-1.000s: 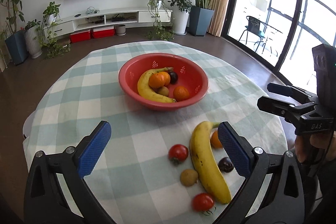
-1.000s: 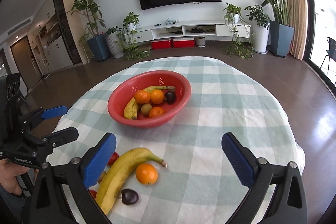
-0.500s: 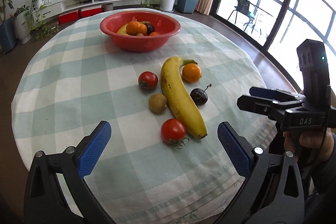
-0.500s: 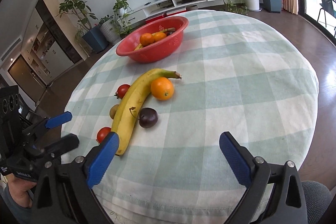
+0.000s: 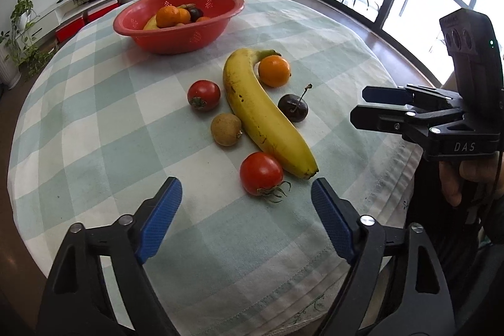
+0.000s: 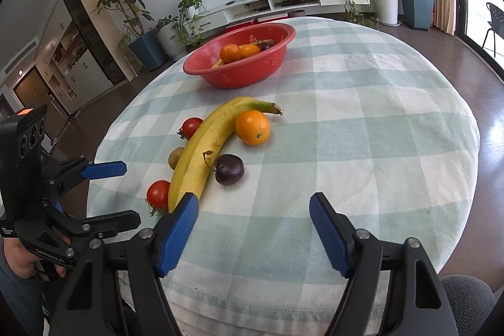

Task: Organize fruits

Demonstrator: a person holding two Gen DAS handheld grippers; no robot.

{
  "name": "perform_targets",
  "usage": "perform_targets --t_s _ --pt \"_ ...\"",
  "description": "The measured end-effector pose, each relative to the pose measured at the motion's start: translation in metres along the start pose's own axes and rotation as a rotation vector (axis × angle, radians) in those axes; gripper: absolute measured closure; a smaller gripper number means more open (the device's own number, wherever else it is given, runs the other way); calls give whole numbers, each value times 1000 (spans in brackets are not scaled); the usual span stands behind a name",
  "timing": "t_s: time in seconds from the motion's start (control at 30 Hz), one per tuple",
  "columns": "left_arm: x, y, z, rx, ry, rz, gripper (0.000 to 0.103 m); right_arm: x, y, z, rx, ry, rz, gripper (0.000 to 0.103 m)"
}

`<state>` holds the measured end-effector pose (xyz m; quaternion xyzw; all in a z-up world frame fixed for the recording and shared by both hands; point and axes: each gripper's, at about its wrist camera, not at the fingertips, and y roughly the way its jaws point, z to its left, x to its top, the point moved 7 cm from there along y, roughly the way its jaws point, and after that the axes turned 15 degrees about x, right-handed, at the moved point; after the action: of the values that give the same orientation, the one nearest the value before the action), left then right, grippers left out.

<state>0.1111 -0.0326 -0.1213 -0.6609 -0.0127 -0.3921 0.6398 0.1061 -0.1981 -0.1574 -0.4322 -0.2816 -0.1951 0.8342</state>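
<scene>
meanwhile, loose fruit waited near the worktop edge

the red bowl [image 5: 201, 35] sat toward the far side of the worktop [image 5: 94, 122], which wore a green-and-white checked cloth. inside it were two oranges, a banana mostly hidden behind them and a dark plum; any more was hard to tell.

nearer the edge lay the loose banana [image 5: 264, 115], with an orange [image 5: 274, 71] touching its stem end, a dark plum [image 5: 293, 112] just beside it, two tomatoes [image 5: 261, 173] and a small brown fruit [image 5: 226, 129].

compared with half a second before, both cameras had drawn lower and closer, so the loose fruit filled more of each view and the bowl's contents were more hidden by its rim.

the left gripper [image 5: 245, 203] held its fingers wide apart, empty, framing the near tomato. the right gripper [image 6: 253, 219] was likewise spread and empty. only the right view showed the cabinets and doorway at left; only the left view showed the balcony chair.
</scene>
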Motion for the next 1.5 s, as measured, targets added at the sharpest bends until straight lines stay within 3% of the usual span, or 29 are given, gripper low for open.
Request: perform_targets --t_s 0.1,0.2,0.63,0.7,0.8,1.13,1.27,1.33,1.5 --pt "0 7 -7 -14 58 20 53 0 0 0 0 -2 1 27" --pt "2 13 -11 -13 106 24 53 1 1 0 2 3 1 27" --pt "5 32 -19 -36 150 56 59 0 1 0 7 -2 6 28" --pt "6 32 -19 -34 138 55 67 0 1 1 13 -2 8 28" --pt "6 32 -18 -38 121 52 71 1 2 2 22 4 9 28" --pt "3 28 -11 -45 45 51 71 28 16 33 55 -53 42 28" --pt "0 23 0 -51 -26 34 71 41 34 42 59 -57 99 36" --pt "-1 20 7 -53 -70 27 71 45 47 41 52 -38 142 48" --pt "0 14 17 -44 -122 -3 71 51 69 38 28 2 227 53"
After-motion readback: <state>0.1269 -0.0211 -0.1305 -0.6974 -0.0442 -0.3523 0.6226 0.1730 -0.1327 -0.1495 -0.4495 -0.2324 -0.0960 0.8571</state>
